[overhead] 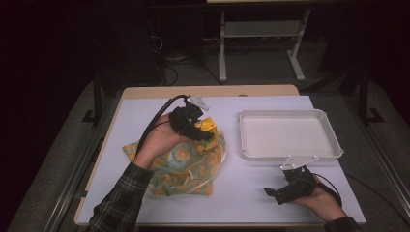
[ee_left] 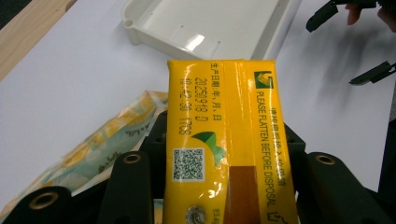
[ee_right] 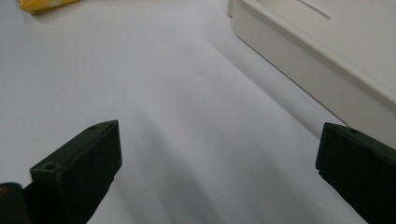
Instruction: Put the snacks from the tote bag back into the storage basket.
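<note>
Yellow carton [ee_left: 229, 140], flat-sided and glossy, printed with a date code, a QR code, a green leaf mark and "PLEASE FLATTEN BEFORE DISPOSAL"; brown strip low on its face. Held above the left-centre of the counter [overhead: 232, 193], over the far edge of a patterned cloth bag [overhead: 186, 166] in yellow, orange and pale green rings. In the high view, seen as a small yellow block [overhead: 209, 126] at the tip of the left tool [overhead: 203, 133].

Left tool clamped on the carton: black jaws pressed against both its long sides in the left gripper view, carton pointing toward the white tray [ee_left: 205, 23]. Left hand [overhead: 157, 142] wrapped around the tool body, plaid sleeve [overhead: 121, 198] behind, cable [overhead: 154, 121] looping off toward the far side.

White tray [overhead: 290, 133] rectangular, shallow, raised rim, lying on the right half of the counter, well apart from the bag.

Right tool [overhead: 278, 193] low at the near right of the counter, just in front of the tray's near rim, cradled in the right hand [overhead: 321, 200]. Jaws spread wide with bare white counter [ee_right: 187, 116] between them, gripping nothing. Tray wall [ee_right: 317, 74] running past its right jaw; a scrap of the yellow bag [ee_right: 44, 4] at the top left corner of the right gripper view
</note>
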Action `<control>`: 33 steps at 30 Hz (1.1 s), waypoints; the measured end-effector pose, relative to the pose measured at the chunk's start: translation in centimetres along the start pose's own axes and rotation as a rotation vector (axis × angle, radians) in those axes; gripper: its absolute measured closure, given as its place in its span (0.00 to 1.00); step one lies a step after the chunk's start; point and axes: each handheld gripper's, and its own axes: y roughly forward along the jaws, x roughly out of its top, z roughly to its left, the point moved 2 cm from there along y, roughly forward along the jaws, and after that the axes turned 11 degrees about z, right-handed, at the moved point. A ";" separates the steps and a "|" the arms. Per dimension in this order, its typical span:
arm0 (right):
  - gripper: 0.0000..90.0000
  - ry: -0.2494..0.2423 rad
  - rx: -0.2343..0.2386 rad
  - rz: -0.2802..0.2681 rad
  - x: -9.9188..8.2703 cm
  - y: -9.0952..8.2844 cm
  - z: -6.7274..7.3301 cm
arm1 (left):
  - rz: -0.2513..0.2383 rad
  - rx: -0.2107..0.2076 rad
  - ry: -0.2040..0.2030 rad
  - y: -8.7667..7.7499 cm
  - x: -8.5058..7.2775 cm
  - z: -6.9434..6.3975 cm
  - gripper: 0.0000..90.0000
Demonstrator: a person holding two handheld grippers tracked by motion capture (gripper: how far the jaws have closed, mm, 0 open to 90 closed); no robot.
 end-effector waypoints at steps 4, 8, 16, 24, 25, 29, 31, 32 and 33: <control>0.00 -0.004 0.003 -0.006 0.0 0.0 0.1 | -0.012 -0.005 0.006 0.5 0.7 -0.3 0.59; 0.00 -0.004 0.006 -0.007 0.1 0.0 0.1 | -0.010 -0.011 0.023 0.9 1.5 -0.4 0.59; 0.00 -0.011 0.008 -0.009 0.1 0.0 0.2 | -0.024 -0.033 0.038 1.9 3.1 -0.7 0.59; 0.00 -0.011 0.014 -0.008 0.1 0.0 0.3 | -0.027 -0.050 0.066 2.8 4.7 -1.2 0.59; 0.00 -0.010 0.015 -0.008 0.1 0.0 0.3 | -0.036 -0.054 0.063 3.0 4.9 -1.3 0.59; 0.00 -0.010 0.017 -0.010 0.1 -0.1 0.3 | -0.030 -0.057 0.079 3.4 5.6 -1.6 0.59; 0.00 -0.011 0.016 -0.010 0.1 -0.1 0.3 | -0.029 -0.061 0.093 3.6 5.9 -1.7 0.59; 0.00 -0.015 0.016 -0.012 0.2 0.0 0.3 | -0.030 -0.064 0.098 3.8 6.3 -1.9 0.59; 0.00 -0.015 0.016 -0.012 0.2 0.0 0.3 | -0.030 -0.064 0.098 3.8 6.3 -1.9 0.59</control>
